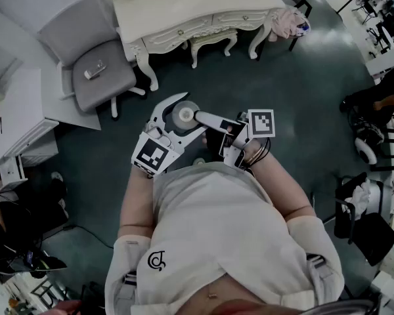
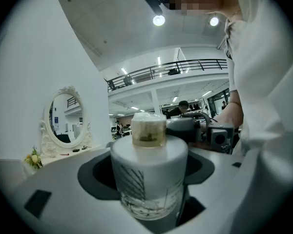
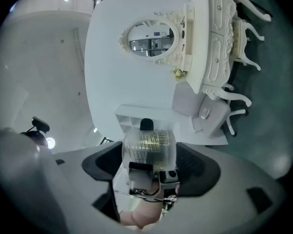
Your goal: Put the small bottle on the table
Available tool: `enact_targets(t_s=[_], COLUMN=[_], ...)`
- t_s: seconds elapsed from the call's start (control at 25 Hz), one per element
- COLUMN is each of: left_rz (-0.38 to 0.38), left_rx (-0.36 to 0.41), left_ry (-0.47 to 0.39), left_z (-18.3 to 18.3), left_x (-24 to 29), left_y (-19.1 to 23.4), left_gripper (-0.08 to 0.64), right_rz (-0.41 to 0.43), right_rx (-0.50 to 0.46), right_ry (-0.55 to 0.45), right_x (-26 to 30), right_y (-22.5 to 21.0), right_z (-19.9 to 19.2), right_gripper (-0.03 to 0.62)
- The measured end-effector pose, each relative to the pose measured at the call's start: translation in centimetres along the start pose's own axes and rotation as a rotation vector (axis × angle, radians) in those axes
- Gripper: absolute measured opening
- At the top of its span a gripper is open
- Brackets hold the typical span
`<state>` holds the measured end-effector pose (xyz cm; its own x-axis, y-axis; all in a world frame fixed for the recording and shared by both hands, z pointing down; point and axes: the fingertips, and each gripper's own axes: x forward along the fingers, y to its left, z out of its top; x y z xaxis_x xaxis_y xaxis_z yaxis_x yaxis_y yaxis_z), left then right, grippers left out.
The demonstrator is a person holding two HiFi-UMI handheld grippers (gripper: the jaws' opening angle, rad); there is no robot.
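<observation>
The small bottle (image 1: 184, 115) is a white cylinder with a clear cap, held in the air in front of the person's chest. In the left gripper view the bottle (image 2: 149, 174) fills the gap between the dark pads, cap pointing away. My left gripper (image 1: 179, 115) is shut on it. My right gripper (image 1: 213, 125) faces it from the right, jaws wide, with the bottle's clear end (image 3: 150, 147) between them and gaps on both sides. The white ornate table (image 1: 197, 8) stands far ahead across the floor.
A grey chair (image 1: 98, 71) with a small object on its seat stands left of the table. An oval mirror (image 3: 151, 38) sits on the table. White shelving (image 1: 20, 130) is at the left; dark chairs and equipment (image 1: 381, 110) crowd the right.
</observation>
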<state>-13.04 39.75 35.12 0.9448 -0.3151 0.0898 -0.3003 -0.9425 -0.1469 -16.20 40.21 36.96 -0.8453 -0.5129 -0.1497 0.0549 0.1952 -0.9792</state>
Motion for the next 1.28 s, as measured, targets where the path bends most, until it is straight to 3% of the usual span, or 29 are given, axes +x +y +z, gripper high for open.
enact_targets(t_s=[0.88, 1.08, 1.28], left_rz=[0.014, 0.038, 0.085], left_rx=[-0.024, -0.044, -0.042], left_ry=[0.001, 0.009, 0.031], left_z=[-0.6, -1.3, -2.2], left_x=[-0.2, 1.2, 5.0], left_y=[1.6, 3.7, 7.9], left_gripper=[0.351, 0.351, 0.351], right_rz=[-0.012, -0.015, -0.002], right_rx=[0.014, 0.041, 0.057], right_ry=[0.037, 0.073, 0.12], right_x=[1.4, 2.1, 2.6], right_y=[-0.7, -1.5, -3.1], right_z=[0.7, 2.9, 8.3], right_gripper=[0.348, 0.348, 0.348])
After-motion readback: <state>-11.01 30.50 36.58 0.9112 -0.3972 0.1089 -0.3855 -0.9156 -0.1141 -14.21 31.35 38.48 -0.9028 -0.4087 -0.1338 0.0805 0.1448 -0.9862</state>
